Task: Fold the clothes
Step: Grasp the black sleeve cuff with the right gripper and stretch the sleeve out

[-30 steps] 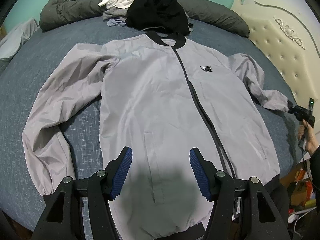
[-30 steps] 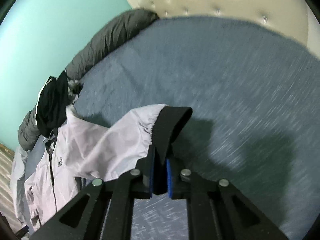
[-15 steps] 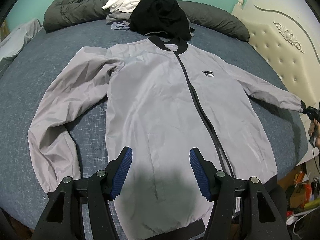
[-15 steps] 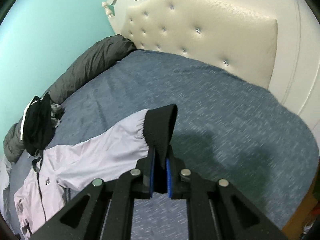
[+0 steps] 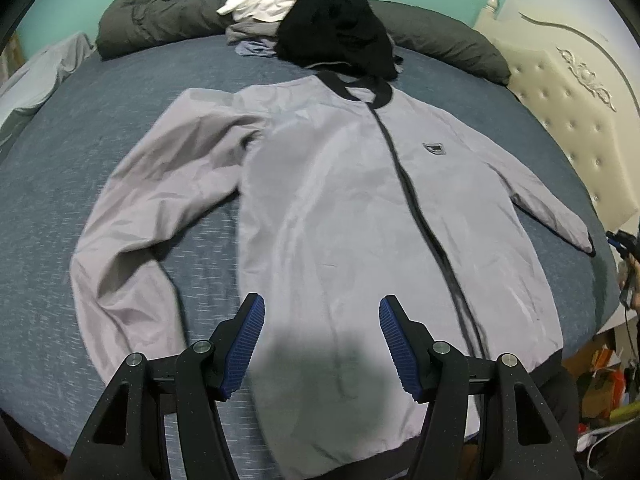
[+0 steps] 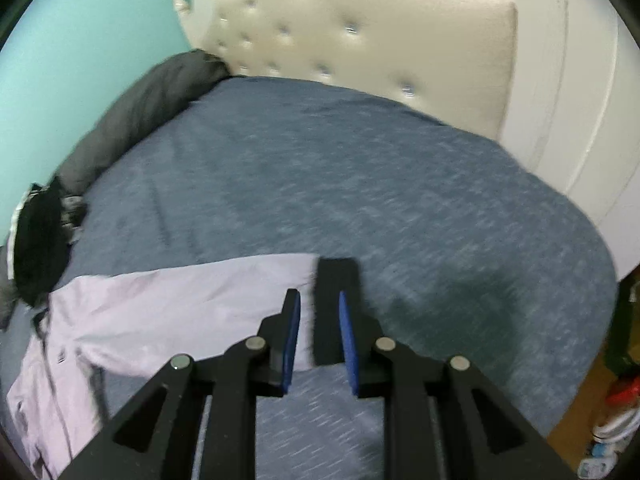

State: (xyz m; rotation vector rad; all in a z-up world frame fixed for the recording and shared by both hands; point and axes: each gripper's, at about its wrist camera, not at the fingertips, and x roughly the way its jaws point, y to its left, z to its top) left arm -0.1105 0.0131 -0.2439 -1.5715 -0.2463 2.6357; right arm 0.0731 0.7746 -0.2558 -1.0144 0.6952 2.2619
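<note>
Both tongs stand apart w/ nothing between the pads: the left gripper (image 5: 321, 344) hangs wide open over the lower front of the jacket (image 5: 360, 208), and the right gripper (image 6: 319, 336) has a narrower gap, its pads either side of the black cuff (image 6: 337, 280) but not pinching it as far as the right wrist view shows (view is a bit blurred). The jacket lies flat, front up, zipped, on the blue bed (image 5: 100, 100), collar toward the far side, hem toward the camera. Its sleeve on the headboard side (image 5: 548, 208) runs out straight, cuff near the bed edge; the other sleeve (image 5: 132, 216) bends down alongside the body w/ some creases. No fold shows anywhere in body or sleeves, so as it lies the whole folding of this piece is left to do: sleeves in, sides in, then hem to collar, approx. A heap of other clothes (image 5: 320, 20), black, white and grey, sits just past the collar against a dark rolled duvet (image 5: 160, 12); they look bunched, not folded, though I can't tell for sure. No basket, box or drawer is in view; a cream padded headboard (image 6: 360, 32) is to one side, and some clutter on the floor off the bed edge is too small to tell.
</note>
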